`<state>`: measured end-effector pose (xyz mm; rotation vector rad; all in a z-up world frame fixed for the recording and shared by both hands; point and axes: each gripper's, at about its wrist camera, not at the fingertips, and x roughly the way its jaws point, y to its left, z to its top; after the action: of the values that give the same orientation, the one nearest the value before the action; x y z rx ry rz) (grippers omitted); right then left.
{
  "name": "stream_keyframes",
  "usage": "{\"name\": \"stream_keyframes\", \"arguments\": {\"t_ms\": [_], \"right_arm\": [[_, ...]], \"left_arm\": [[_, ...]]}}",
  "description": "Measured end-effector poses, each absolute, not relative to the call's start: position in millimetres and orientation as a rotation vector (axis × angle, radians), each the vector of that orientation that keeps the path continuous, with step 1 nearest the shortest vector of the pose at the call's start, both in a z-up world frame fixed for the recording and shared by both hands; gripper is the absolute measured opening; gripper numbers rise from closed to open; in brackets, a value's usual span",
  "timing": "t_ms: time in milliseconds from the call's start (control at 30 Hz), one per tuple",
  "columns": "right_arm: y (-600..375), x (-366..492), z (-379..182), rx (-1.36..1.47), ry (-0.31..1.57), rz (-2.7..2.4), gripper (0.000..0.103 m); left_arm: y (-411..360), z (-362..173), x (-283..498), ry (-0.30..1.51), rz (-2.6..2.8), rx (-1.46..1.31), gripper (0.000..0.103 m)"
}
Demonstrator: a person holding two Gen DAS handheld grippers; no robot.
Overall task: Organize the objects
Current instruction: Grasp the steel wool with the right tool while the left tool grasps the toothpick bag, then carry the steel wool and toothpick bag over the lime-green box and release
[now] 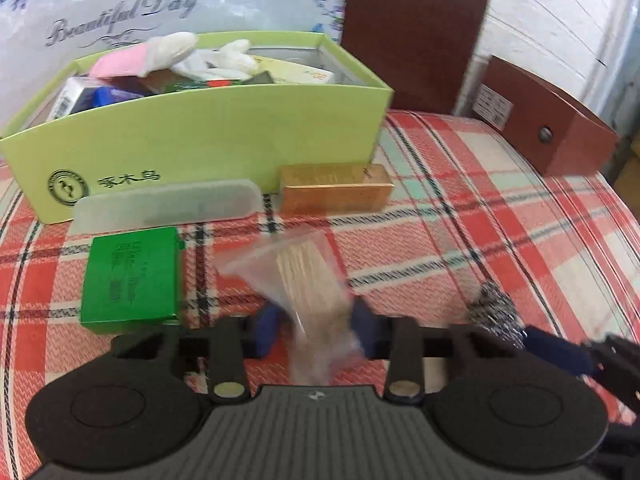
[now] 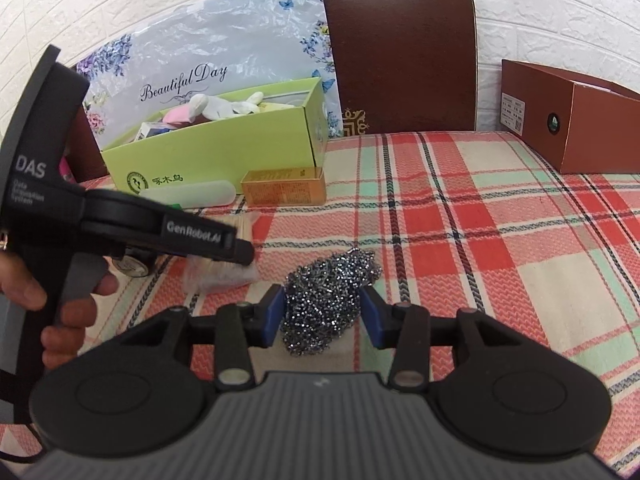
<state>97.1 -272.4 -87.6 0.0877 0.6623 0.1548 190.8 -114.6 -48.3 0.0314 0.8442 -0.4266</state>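
the left tool [image 1: 316, 322] pinches a clear bag of toothpicks [image 1: 306, 276] just above the plaid surface [image 1: 460, 216]; the right tool [image 2: 322, 312] brackets a steel wool scourer [image 2: 328, 292], pads barely touching it. pick-up stage; next, i reckon, both go into the green box [image 1: 208, 132].

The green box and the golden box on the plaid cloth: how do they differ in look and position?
The green box is flat, plain green and lies apart from the light green organizer box. The golden box is long, narrow and shiny, and rests close against the organizer's front wall. The green box is nearer the left gripper. Both lie closed on the plaid cloth.
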Motion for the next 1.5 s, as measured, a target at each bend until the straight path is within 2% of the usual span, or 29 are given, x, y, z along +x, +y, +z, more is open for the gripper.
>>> {"name": "stream_keyframes", "arguments": {"t_ms": [133, 233, 300, 333, 367, 433, 1067, 1500], "right_arm": [[-269, 100, -90, 0.076, 0.674, 0.147, 0.048], [-265, 103, -92, 0.071, 0.675, 0.146, 0.048], [-261, 105, -94, 0.053, 0.682, 0.156, 0.046], [-258, 106, -95, 0.037, 0.689, 0.16, 0.039], [-255, 105, -95, 0.022, 0.689, 0.161, 0.038], [-251, 102, -91, 0.005, 0.69, 0.175, 0.033], [-205, 78, -18, -0.028, 0.533, 0.332, 0.032], [-209, 138, 37, -0.019, 0.404, 0.32, 0.033]], "left_arm": [[-113, -49, 184, 0.859, -0.428, 0.018, 0.03], [-115, -51, 183, 0.851, -0.419, 0.007, 0.044], [-118, -51, 180, 0.844, -0.422, 0.035, 0.038], [-118, -50, 179, 0.84, -0.43, 0.048, 0.027], [-115, -49, 178, 0.841, -0.44, 0.041, 0.022], [-107, -43, 175, 0.852, -0.45, 0.007, 0.016], [-40, 27, 128, 0.644, -0.309, -0.026, 0.015], [-10, 81, 178, 0.528, -0.269, -0.062, 0.015]]}}
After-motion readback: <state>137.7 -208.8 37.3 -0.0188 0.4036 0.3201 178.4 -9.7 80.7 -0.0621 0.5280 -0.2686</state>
